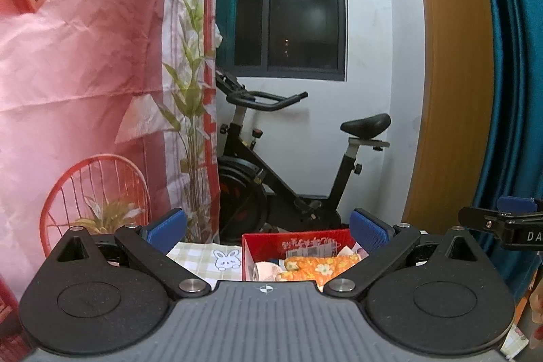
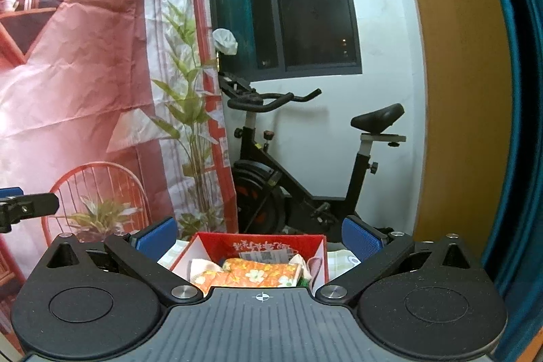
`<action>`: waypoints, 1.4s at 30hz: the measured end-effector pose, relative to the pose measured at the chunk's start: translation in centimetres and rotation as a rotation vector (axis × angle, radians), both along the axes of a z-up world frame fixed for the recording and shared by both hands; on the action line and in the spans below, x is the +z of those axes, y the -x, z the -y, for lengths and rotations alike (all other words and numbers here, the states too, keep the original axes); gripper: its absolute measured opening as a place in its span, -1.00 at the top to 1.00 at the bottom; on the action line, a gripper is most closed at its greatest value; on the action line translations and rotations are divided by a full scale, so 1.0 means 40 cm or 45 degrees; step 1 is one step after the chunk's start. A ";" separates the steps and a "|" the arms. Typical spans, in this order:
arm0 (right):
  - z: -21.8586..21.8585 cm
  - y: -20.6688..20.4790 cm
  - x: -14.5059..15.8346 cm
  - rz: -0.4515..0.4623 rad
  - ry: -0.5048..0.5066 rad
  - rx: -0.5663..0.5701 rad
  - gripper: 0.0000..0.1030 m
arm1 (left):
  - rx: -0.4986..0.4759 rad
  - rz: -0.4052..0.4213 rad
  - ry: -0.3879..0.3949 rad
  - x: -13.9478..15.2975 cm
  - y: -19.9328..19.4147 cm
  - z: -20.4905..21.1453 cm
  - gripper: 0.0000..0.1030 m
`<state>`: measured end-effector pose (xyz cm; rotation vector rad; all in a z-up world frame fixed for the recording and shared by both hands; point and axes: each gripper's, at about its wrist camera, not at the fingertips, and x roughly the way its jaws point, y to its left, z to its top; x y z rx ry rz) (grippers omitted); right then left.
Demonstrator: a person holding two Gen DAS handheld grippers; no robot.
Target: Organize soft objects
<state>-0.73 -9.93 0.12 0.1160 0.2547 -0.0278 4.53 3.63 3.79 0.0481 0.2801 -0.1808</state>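
One red box of folded cloths sits on the checked table; one exercise bike stands behind. Both grippers hover, fingers spread, empty.

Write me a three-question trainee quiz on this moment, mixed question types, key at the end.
1. True or false: the left gripper and the right gripper are both open and hold nothing.
2. Multiple choice: the orange floral cloth lies
A) inside the red box
B) over the exercise bike seat
C) between the right gripper's fingers
3. Fill in: the checked tablecloth beside the box has a printed ____ on it.

Key
1. True: each pair of blue pads stands wide apart with nothing between.
2. A
3. Rabbit
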 end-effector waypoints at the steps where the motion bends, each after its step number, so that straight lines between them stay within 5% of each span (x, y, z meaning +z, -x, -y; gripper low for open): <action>1: -0.002 0.004 0.003 0.000 0.004 -0.003 -0.99 | 0.002 0.005 -0.002 0.004 0.003 0.002 -1.00; 42: 0.000 0.026 0.009 -0.004 0.021 -0.027 -0.99 | 0.044 0.003 -0.002 0.014 0.029 0.003 -1.00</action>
